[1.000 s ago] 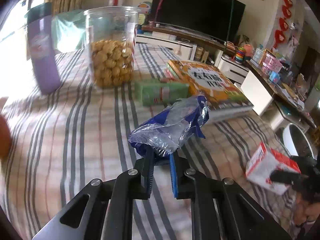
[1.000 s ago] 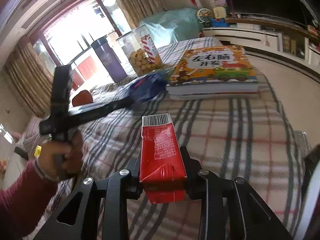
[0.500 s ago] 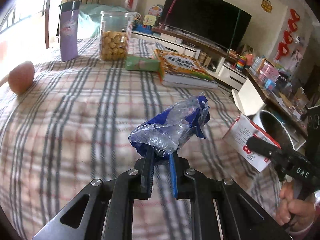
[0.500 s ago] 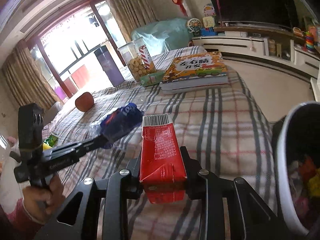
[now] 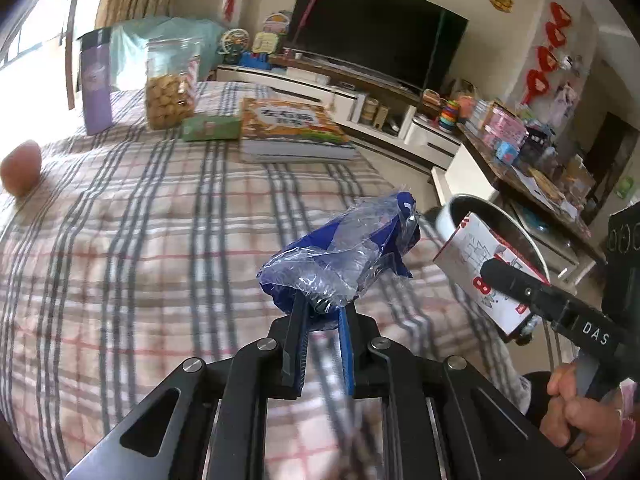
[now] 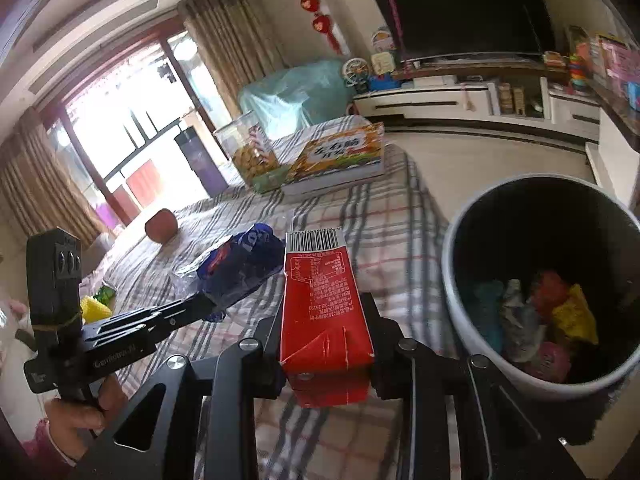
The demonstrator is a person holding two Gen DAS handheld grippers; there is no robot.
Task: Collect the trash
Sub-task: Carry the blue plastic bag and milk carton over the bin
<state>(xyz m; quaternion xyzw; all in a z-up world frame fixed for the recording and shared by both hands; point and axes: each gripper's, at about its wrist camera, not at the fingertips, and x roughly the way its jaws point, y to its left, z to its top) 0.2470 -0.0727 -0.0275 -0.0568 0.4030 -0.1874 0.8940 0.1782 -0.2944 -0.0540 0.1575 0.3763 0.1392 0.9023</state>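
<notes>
We are holding two pieces of trash near the trash bin [image 6: 472, 308]. The left gripper [image 5: 320, 316] is pinching a crumpled blue and clear plastic wrapper [image 5: 340, 260], above the checked cover beside the bin. The right gripper [image 6: 326, 344] is clamping a red carton [image 6: 320, 300], barcode on top, just beside the bin's rim.

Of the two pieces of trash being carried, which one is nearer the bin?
The red carton in the right gripper, beside the bin's rim; the blue wrapper in the left gripper trails further back.
</notes>
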